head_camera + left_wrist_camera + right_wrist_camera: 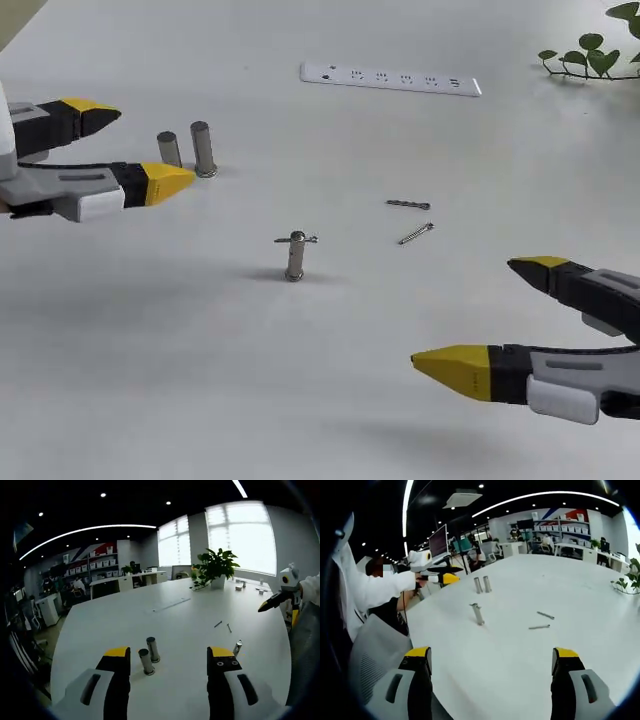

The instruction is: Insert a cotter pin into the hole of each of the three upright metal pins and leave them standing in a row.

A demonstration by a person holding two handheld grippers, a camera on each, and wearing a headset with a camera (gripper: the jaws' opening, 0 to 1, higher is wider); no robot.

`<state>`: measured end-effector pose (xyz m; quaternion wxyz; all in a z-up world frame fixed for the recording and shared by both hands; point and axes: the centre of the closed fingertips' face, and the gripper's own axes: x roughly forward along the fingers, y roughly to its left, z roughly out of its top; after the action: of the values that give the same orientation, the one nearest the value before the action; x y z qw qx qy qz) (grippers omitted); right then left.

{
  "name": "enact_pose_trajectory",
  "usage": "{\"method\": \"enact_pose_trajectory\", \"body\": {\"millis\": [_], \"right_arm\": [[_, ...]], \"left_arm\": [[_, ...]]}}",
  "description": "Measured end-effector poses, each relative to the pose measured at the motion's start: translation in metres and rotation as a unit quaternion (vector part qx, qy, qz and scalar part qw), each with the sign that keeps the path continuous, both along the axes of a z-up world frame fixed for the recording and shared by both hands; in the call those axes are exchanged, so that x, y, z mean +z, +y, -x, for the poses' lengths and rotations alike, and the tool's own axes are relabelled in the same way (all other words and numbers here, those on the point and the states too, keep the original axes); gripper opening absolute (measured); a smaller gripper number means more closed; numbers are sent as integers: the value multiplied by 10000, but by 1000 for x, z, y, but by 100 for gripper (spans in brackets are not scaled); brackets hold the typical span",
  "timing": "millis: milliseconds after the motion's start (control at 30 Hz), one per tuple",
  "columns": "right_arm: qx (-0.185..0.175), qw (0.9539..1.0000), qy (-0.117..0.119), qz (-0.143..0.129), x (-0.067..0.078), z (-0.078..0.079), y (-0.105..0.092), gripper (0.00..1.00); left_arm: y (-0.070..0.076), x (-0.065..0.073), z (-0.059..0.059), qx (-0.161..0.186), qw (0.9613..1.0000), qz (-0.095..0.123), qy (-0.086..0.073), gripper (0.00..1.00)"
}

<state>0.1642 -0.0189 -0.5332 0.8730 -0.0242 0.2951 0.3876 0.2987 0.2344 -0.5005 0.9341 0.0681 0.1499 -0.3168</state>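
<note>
Standing alone in the middle of the surface (250, 400), one metal pin (295, 257) has a cotter pin (296, 239) crosswise through the hole near its top. It is the one thing here that holds another, so I judge a third of the job done. The two bare pins (169, 148) stand upright just beside each other at the far left, well apart from the fitted one, and the row is not yet formed. Two loose cotter pins (408, 205) lie flat near each other to the right of the middle, probably set there within the right gripper's (463, 311) reach. That gripper hovers low at the near right with its fingers wide apart, holding nothing and aimed toward the middle. The left gripper (169, 656) has its fingers spread wide and empty too, with the bare pins just ahead between them, likely placed to steady or fetch one while the other side brings a cotter pin. A power strip (390, 79) and a plant (595, 55) sit at the far edge, clear of the work.
</note>
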Motion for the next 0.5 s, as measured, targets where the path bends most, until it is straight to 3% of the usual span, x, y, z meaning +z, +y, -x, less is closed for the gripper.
{"method": "enact_pose_trajectory", "body": {"millis": [100, 133, 267, 367, 500], "right_arm": [[-36, 10000, 22, 2, -1, 0, 0, 98], [-53, 10000, 23, -11, 0, 0, 0, 98], [-80, 9999, 75, -2, -1, 1, 0, 98], [-121, 9999, 110, 46, -3, 0, -3, 98], [-201, 9997, 155, 10, -3, -1, -4, 98]], "left_arm": [[4, -12, -12, -45, 9998, -155, 101, 54], [7, -19, -16, -6, 9995, -180, 266, 54], [14, -28, -33, 131, 9993, -186, 302, 49], [23, -40, -41, 210, 9982, -437, 352, 44], [21, -46, -47, 135, 9978, -517, 383, 42]]}}
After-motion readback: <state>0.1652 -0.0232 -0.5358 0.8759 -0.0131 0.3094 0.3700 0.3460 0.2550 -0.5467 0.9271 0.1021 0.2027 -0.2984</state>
